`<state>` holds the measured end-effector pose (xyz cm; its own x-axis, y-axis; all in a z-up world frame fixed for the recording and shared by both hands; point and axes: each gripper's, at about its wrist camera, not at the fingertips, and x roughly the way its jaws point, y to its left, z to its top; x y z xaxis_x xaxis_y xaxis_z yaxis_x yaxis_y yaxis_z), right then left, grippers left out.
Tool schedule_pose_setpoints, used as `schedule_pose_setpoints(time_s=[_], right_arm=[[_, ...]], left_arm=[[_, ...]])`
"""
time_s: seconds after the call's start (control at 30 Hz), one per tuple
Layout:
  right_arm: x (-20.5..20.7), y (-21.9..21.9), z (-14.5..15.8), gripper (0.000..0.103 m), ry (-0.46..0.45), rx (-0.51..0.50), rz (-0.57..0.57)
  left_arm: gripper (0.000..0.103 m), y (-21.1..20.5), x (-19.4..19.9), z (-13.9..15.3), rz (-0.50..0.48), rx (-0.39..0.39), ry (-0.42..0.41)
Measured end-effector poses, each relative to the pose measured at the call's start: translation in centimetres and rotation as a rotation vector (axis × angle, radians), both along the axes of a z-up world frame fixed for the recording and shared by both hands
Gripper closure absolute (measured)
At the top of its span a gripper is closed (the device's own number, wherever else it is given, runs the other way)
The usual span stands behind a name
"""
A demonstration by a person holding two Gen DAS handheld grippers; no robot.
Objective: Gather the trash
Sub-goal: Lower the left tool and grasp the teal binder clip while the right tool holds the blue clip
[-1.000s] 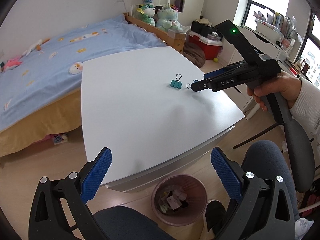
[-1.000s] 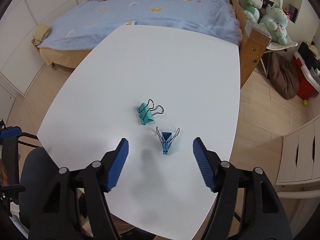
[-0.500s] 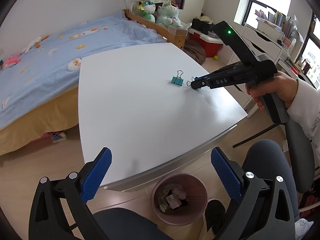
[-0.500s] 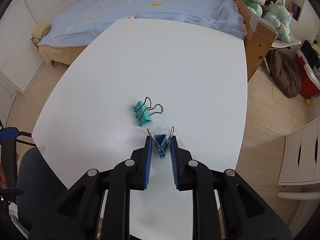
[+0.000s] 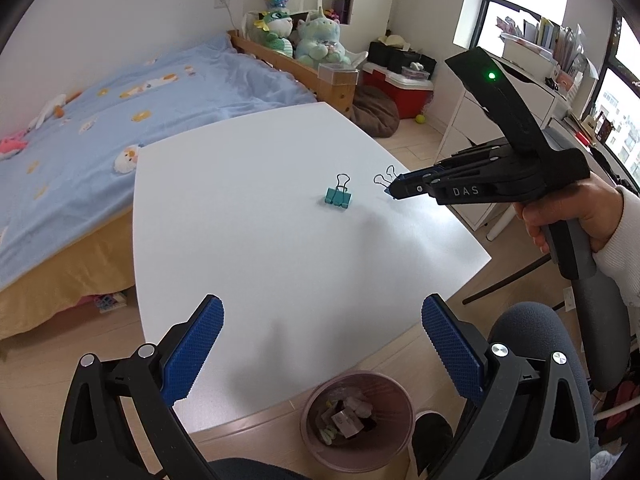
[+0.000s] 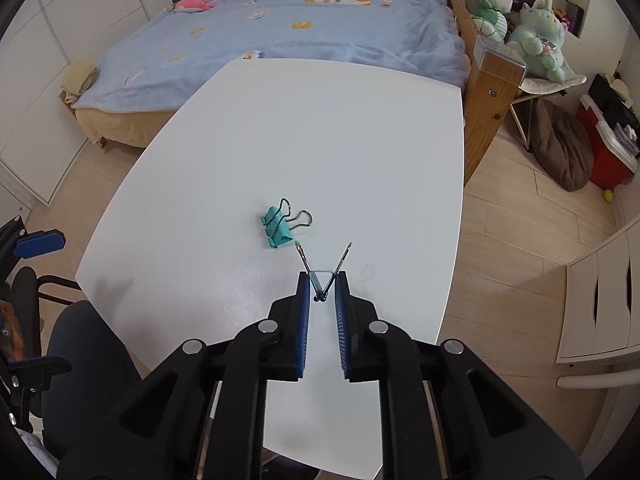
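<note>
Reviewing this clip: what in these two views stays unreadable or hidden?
- Blue binder clip: body mostly hidden between the right tool's pads; in the left wrist view only its wire loops show.
- Whether the clip has left the white table: neither view settles it.
- Bin contents: left wrist view, small and shadowed; the bin is absent from the right wrist view.
- Teal binder clip: far side unseen.

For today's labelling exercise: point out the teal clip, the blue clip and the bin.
teal clip point(image 6: 277, 227), right wrist view, on its teal body.
blue clip point(image 6: 321, 279), right wrist view, on its body between the right gripper's pads.
bin point(image 5: 404, 436), left wrist view, on its pink inner wall.
</note>
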<state>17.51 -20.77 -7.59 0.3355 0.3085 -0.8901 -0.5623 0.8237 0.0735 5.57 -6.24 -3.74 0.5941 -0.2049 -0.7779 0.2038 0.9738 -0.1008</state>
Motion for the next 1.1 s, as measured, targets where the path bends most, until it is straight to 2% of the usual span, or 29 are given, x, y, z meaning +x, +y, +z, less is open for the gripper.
schedule_pose_setpoints(time_s=[0.6,0.83,1.1], right_arm=[[-1.7,-3.2,2.1,0.091,-0.010,0.043,-0.054],[-2.0,-3.9,2.2,0.091,-0.005,0.043,-0.054],[-2.1,-4.4,1.7,0.091,0.010,0.039,-0.063]], left_arm=[[0.007,-2.6,7.2,0.8,-0.105,0.047,0.018],[0.007,-3.6,10.6,-0.5,-0.175,0.030,0.082],[0.008,-4.8,13.8,-2.8,-0.230,0.056,0.152]])
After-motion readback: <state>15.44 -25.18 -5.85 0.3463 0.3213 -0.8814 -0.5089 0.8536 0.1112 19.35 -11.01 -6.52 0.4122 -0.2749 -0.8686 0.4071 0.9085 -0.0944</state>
